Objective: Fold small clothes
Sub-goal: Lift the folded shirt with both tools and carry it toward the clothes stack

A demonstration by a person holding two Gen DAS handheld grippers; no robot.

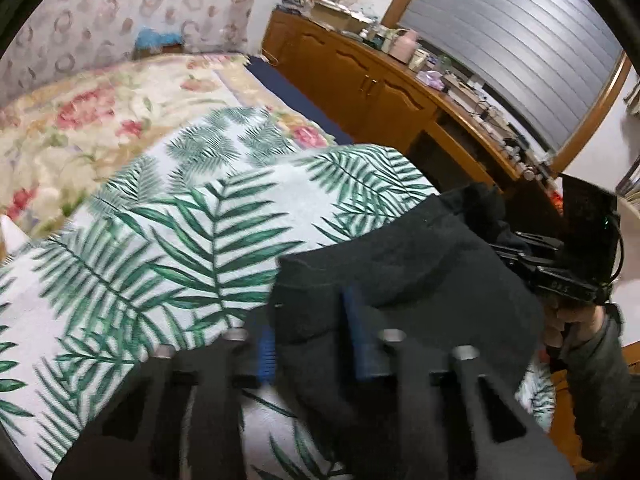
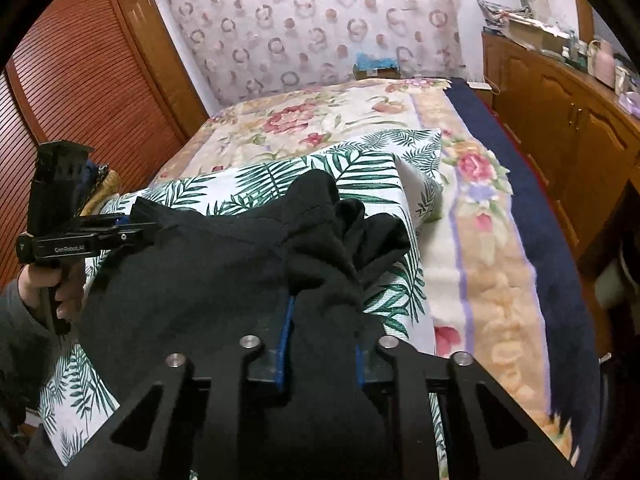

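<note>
Black garment (image 2: 208,280) stretches sideways between left gripper (image 1: 310,340) and right gripper (image 2: 324,344).

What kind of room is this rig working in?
Most likely a home bedroom: a bed with a floral blanket and palm-leaf sheet, a wooden sideboard cluttered with household items, and a louvred wooden closet door.

The small things on the long brown wooden cupboard (image 1: 384,92) are too tiny to tell. The soft black cloth (image 2: 224,280) hides the tongs' tips.
</note>
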